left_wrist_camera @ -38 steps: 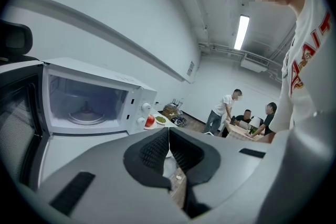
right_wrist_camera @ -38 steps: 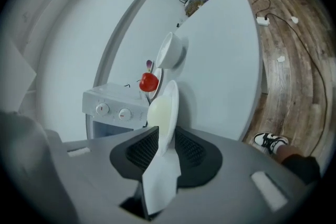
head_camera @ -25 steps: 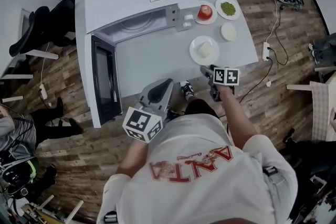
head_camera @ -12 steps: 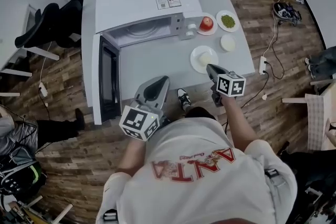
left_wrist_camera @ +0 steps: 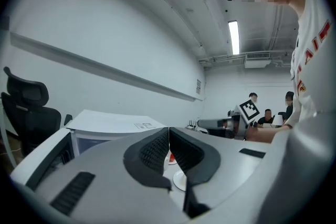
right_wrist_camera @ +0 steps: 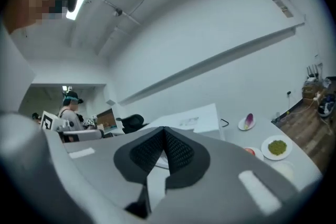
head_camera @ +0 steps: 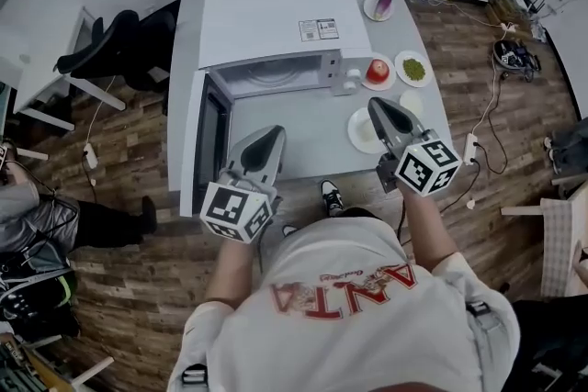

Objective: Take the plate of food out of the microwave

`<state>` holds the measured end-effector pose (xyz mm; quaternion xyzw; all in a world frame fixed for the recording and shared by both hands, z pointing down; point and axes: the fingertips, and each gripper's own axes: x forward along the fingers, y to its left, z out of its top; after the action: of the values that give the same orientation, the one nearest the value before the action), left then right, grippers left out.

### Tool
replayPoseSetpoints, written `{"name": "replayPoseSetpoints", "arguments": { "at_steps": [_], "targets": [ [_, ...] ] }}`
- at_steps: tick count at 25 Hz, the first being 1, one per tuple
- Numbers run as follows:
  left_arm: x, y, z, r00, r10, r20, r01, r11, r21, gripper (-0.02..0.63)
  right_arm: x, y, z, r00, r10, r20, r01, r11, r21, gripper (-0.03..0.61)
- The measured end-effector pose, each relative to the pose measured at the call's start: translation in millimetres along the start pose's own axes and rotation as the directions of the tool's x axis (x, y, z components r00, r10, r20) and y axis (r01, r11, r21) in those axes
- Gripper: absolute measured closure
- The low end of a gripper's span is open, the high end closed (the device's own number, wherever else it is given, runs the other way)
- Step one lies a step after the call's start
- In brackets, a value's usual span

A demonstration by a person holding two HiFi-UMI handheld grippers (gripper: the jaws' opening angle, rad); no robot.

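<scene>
Head view, centre frame: left hand-held gripper (head_camera: 266, 135) and right hand-held gripper (head_camera: 378, 104) poised over the desk (head_camera: 303, 122), each shut tight on nothing. Right of centre, plate (head_camera: 358, 131) out on the desk, partly behind the right hand-held gripper, near the microwave (head_camera: 276, 23), door (head_camera: 209, 142) swung open at left.

Grey table (head_camera: 303, 138) on wood-plank floor (head_camera: 119, 289). At the table's right end: apple plate (head_camera: 377, 72) with a red apple, touching or just beside it the green-food plate (head_camera: 414, 68); farther back, well apart, purple-vegetable plate (head_camera: 383, 6). Black office chairs (head_camera: 119, 46) left of the table, near a white desk (head_camera: 41, 60). White power strip (head_camera: 474, 145) with cables on the floor, right side. Black-and-white shoe (head_camera: 331, 195) at the table's front edge. Seated person (head_camera: 32, 211) far left. Ceiling strip light (left_wrist_camera: 233, 36) overhead; background people (left_wrist_camera: 269, 115) small, details unclear.
</scene>
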<state>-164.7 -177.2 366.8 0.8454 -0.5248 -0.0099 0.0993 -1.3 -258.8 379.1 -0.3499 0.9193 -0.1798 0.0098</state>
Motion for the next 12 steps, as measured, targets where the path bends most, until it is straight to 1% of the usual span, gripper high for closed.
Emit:
{"name": "replayPoseSetpoints", "arguments": {
  "at_steps": [2,4,7,12],
  "targets": [
    [-3.8,6.0,9.8,1.000,0.023,0.011,-0.023,1.000,0.014,0.603,-1.8,18.3,27.8,0.996,0.057,0.062,-0.058,0.998,0.004,0.577],
    [-7.6,11.2,20.0,0.999,0.047,0.024,-0.048,0.999,0.023,0.603,-2.5,34.7,49.7,0.990,0.102,0.096,-0.099,0.994,-0.034,0.577],
    [-10.2,14.6,32.5,0.997,0.070,0.032,-0.071,0.997,0.042,0.603,-1.8,48.5,65.6,0.987,0.131,0.097,-0.122,0.988,-0.097,0.577],
    [-8.0,15.1,40.0,0.996,0.085,0.026,-0.087,0.994,0.065,0.603,2.2,55.2,72.6,0.984,0.161,0.082,-0.151,0.982,-0.116,0.577]
  ]
}}
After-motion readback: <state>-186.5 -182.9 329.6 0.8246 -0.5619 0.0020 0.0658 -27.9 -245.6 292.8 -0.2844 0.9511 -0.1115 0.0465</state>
